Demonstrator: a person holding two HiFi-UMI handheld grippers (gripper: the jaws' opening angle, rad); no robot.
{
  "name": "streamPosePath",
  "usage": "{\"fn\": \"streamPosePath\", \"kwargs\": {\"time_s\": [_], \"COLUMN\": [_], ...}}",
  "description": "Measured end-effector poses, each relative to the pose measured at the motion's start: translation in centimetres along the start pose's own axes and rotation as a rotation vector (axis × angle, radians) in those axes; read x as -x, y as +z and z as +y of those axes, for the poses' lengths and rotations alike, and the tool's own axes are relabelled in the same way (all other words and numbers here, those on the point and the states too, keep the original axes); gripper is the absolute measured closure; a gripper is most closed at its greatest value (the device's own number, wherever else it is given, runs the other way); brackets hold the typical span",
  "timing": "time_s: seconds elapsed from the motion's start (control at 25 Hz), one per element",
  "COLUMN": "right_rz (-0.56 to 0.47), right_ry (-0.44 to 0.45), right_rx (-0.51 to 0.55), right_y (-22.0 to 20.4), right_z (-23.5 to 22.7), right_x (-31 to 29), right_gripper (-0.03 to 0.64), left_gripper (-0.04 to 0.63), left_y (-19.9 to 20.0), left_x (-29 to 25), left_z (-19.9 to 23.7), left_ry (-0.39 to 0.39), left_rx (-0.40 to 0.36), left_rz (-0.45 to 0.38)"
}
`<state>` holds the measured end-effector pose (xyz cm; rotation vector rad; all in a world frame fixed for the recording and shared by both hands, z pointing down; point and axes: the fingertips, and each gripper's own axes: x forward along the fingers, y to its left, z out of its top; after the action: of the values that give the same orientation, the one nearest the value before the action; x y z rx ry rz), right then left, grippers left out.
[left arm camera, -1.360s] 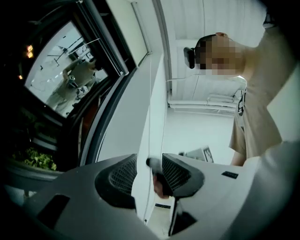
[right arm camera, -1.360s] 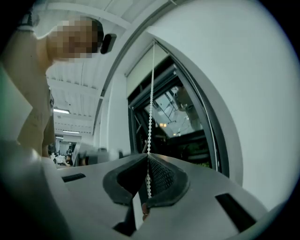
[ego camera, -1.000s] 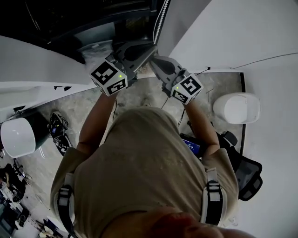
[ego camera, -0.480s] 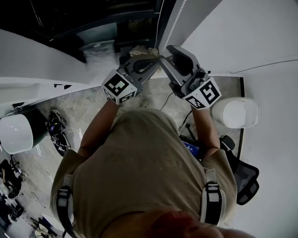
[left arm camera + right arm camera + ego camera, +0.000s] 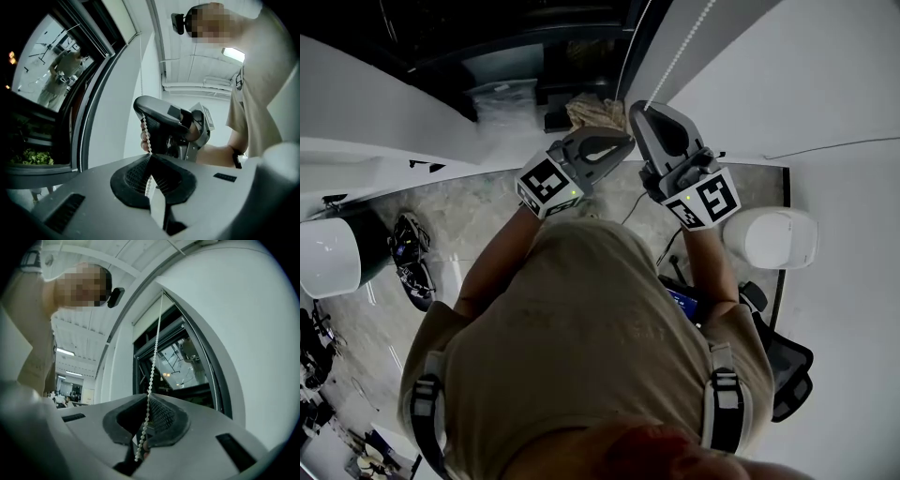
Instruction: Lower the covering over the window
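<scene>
Your left gripper point(image 5: 149, 157) is clamped tight on the bead chain point(image 5: 146, 137), the white beads pinched where the two dark pads meet. Your right gripper point(image 5: 147, 398) has just been closing, and its pads now meet on the same chain, which runs up out of them and hangs a short way below. In the left gripper view the right gripper sits just above the left, the chain taut between the two. In the head view both jaw tips nearly touch, right at the edge of the window point(image 5: 185, 359). From your right jaws the chain climbs along the white window frame point(image 5: 117, 352) to the top of the opening. There the covering point(image 5: 149, 317) shows only as a pale strip, and the glass beneath it is dark and bare. Behind you a white bin point(image 5: 773, 236) stands on the floor point(image 5: 469, 211), by the wall.
</scene>
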<state>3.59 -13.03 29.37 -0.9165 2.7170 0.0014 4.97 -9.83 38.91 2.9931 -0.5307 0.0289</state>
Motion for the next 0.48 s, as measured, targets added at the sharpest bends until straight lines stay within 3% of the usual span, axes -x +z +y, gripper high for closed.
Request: {"fn": "streamPosePath", "kwargs": {"time_s": [0.12,0.2,0.24,0.36,0.44,0.48], "right_rz": [0.045,0.169,0.222,0.247,0.223,0.216], "right_ry": [-0.036,-0.045,-0.038,0.008,0.037,0.042], "right_rx": [-0.028,-0.044,-0.07,-0.124,-0.128,-0.133], "right_y": [-2.0,-6.1,-8.0,-9.7,-9.5,-9.6], "right_z": [-0.8,-1.1,-1.0,0.1,1.2,1.6], "right_x": [-0.2,0.1,0.5,0.8,0.4,0.4], "right_gripper": [0.598,0.6,0.6,0.6,0.598,0.6], "left_gripper": [0.571,0.434,0.434,0.434,0.436,0.485], "left_y": [0.8,2.3,3.4,7.2,8.8,9.0], "left_x": [1.2,2.4,2.5,1.3,0.2,-0.3], "left_z": [0.6,2.2,2.9,4.4,4.7,4.4], "left_ry": [-0.043,-0.008,0.027,0.094,0.091,0.075], "left_rx": [0.051,0.127,0.133,0.051,-0.004,-0.023], "left_rz": [-0.059,-0.152,-0.186,-0.214,-0.2,-0.185]}}
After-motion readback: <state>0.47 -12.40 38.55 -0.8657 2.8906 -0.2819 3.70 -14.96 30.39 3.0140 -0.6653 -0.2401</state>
